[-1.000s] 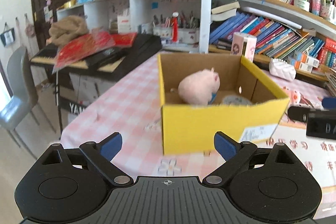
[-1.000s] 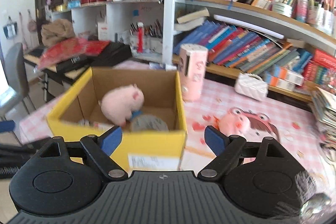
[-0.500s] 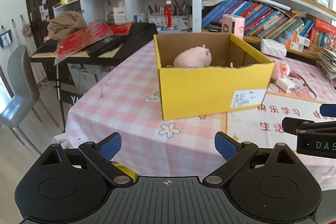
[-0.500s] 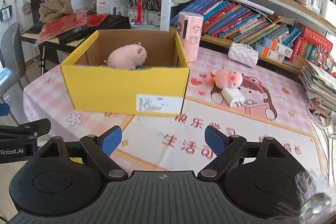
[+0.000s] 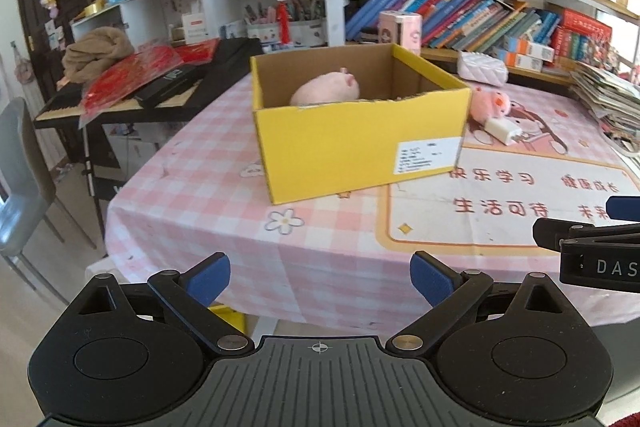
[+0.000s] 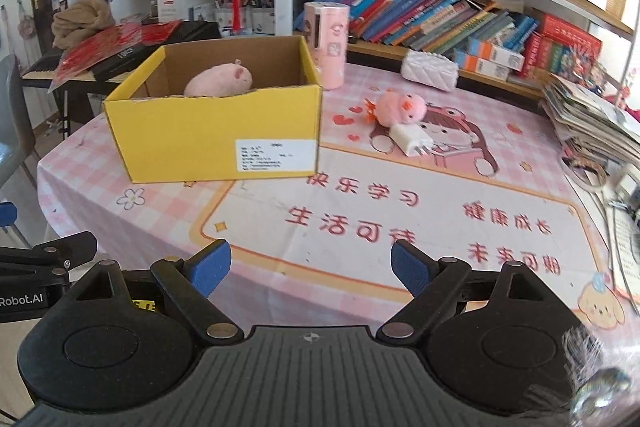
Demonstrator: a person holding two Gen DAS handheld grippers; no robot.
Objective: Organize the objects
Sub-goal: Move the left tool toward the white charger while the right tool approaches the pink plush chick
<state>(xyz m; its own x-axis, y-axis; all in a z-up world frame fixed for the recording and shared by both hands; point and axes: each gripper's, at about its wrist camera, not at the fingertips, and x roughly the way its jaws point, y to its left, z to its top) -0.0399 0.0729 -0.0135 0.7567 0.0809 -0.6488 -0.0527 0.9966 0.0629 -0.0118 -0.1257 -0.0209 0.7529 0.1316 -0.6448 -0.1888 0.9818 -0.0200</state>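
Note:
A yellow cardboard box (image 5: 360, 143) stands on the pink checked table (image 5: 180, 179), also in the right wrist view (image 6: 216, 135). A pink plush pig (image 5: 326, 89) lies inside it (image 6: 220, 81). A second pink plush (image 6: 400, 105) and a white charger (image 6: 412, 141) lie on the mat right of the box. My left gripper (image 5: 320, 277) is open and empty, held off the table's near edge. My right gripper (image 6: 310, 267) is open and empty over the near edge of the mat.
A pink cylinder (image 6: 326, 45) and a white quilted purse (image 6: 430, 69) stand behind the box. A stack of papers (image 6: 592, 123) lies at the right. A keyboard (image 5: 140, 91) with red items and a grey chair (image 5: 24, 179) are left of the table. Bookshelves line the back.
Both grippers have pulled back from the box toward the table's near edge. The box now looks smaller and farther. Both stay open and empty.

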